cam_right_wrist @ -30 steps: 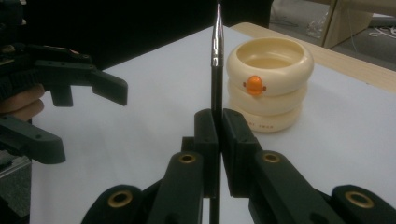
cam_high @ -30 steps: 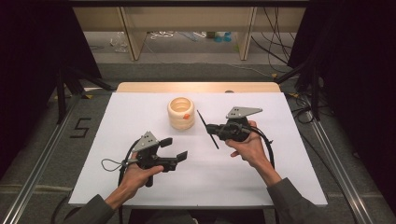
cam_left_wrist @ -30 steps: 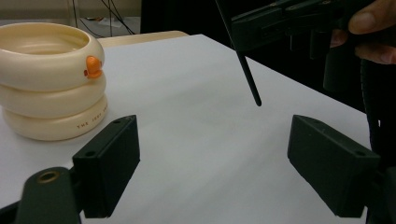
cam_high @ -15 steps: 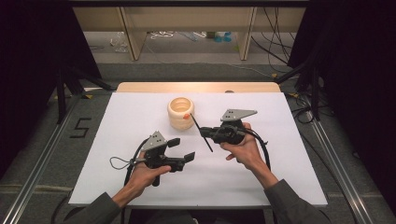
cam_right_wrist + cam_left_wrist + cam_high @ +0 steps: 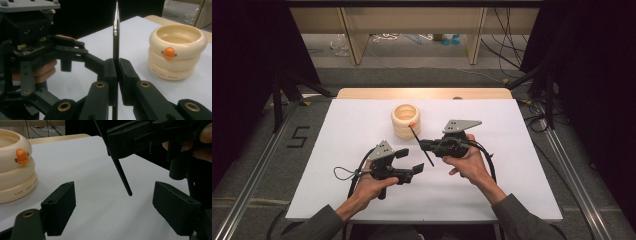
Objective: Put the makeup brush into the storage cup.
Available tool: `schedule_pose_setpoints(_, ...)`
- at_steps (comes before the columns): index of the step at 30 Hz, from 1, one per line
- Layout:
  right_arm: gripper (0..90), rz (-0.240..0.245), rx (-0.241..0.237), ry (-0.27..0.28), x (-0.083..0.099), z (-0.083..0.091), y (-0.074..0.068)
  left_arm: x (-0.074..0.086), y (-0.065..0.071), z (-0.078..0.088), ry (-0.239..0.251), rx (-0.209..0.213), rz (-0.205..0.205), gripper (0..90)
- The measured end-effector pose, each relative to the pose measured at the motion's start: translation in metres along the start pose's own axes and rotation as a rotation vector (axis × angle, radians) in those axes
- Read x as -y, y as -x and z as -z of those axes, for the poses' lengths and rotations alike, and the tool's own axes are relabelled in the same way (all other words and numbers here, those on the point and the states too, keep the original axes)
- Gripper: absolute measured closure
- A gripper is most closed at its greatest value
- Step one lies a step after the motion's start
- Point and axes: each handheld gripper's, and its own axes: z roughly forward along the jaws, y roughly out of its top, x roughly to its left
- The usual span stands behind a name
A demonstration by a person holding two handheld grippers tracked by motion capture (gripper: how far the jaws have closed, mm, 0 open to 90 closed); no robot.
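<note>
A thin black pen with a silver tip is clamped crosswise in my right gripper, whose jaws are shut on its shaft. In the high view the right gripper is held mid-table and points left. The pen's upper end lies near the cream stacked-ring holder, which has an orange duck knob. My left gripper is open just left of and below the pen. The pen's lower end hangs between and beyond the left gripper's wide-apart jaws, touching neither.
A white mat covers the wooden table. Cables trail from both grippers toward the near edge. Metal rails run along both sides. Shelving legs and clutter stand beyond the far edge.
The right gripper with the pen has drifted left and slightly nearer. The left gripper has shifted right toward it. The two now face each other closely.
</note>
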Motion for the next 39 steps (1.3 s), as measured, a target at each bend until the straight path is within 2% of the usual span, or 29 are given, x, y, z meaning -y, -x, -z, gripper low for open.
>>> schedule_pose_setpoints(8, 85.5, 0.021, -0.022, 0.012, -0.003, -0.004, -0.009, 0.000, 0.001, -0.001, 0.004, 0.011, 0.009, 22.0)
schedule_pose_setpoints(9, 85.5, 0.014, -0.039, 0.017, -0.003, -0.006, -0.010, 0.000, 0.001, -0.001, 0.007, 0.013, 0.009, 24.9)
schedule_pose_setpoints(14, 85.5, 0.016, -0.039, 0.017, -0.003, -0.007, -0.012, 0.000, 0.002, -0.002, 0.012, 0.018, 0.018, 28.9)
schedule_pose_setpoints(16, 85.5, 0.015, -0.051, 0.021, -0.003, -0.009, -0.014, 0.000, 0.002, -0.002, 0.014, 0.022, 0.015, 32.8)
schedule_pose_setpoints(18, 85.5, 0.028, -0.042, 0.028, -0.003, -0.009, -0.014, 0.000, 0.002, -0.003, 0.014, 0.024, 0.011, 34.5)
schedule_pose_setpoints(19, 85.5, 0.028, -0.042, 0.028, -0.003, -0.009, -0.014, 0.000, 0.001, -0.003, 0.014, 0.031, -0.007, 34.5)
schedule_pose_setpoints(22, 85.5, 0.014, -0.056, 0.030, -0.003, -0.010, -0.017, 0.000, 0.002, -0.003, 0.016, 0.024, 0.015, 37.2)
schedule_pose_setpoints(27, 85.5, 0.017, -0.060, 0.023, -0.003, -0.010, -0.018, 0.000, 0.002, -0.003, 0.018, 0.029, 0.013, 42.5)
schedule_pose_setpoints(28, 85.5, 0.008, -0.075, 0.028, -0.002, -0.012, -0.019, 0.000, 0.002, -0.003, 0.020, 0.030, 0.012, 44.9)
schedule_pose_setpoints(30, 85.5, 0.007, -0.078, 0.031, -0.002, -0.012, -0.020, 0.000, 0.002, -0.003, 0.023, 0.034, 0.009, 46.5)
schedule_pose_setpoints(31, 85.5, 0.023, -0.070, 0.031, -0.003, -0.012, -0.020, 0.000, 0.001, -0.003, 0.023, 0.038, -0.003, 47.6)
schedule_pose_setpoints(33, 85.5, 0.012, -0.076, 0.027, -0.002, -0.012, -0.021, 0.000, 0.001, -0.003, 0.024, 0.046, -0.015, 49.6)
schedule_pose_setpoints(34, 85.5, 0.015, -0.073, 0.022, -0.002, -0.012, -0.021, 0.000, 0.001, -0.003, 0.025, 0.048, -0.014, 50.4)
schedule_pose_setpoints(35, 85.5, 0.009, -0.079, 0.033, -0.002, -0.013, -0.022, 0.000, 0.002, -0.003, 0.026, 0.043, 0.004, 51.4)
schedule_pose_setpoints(39, 85.5, 0.015, -0.077, 0.028, -0.002, -0.013, -0.022, 0.000, 0.002, -0.003, 0.035, 0.044, 0.009, 54.3)
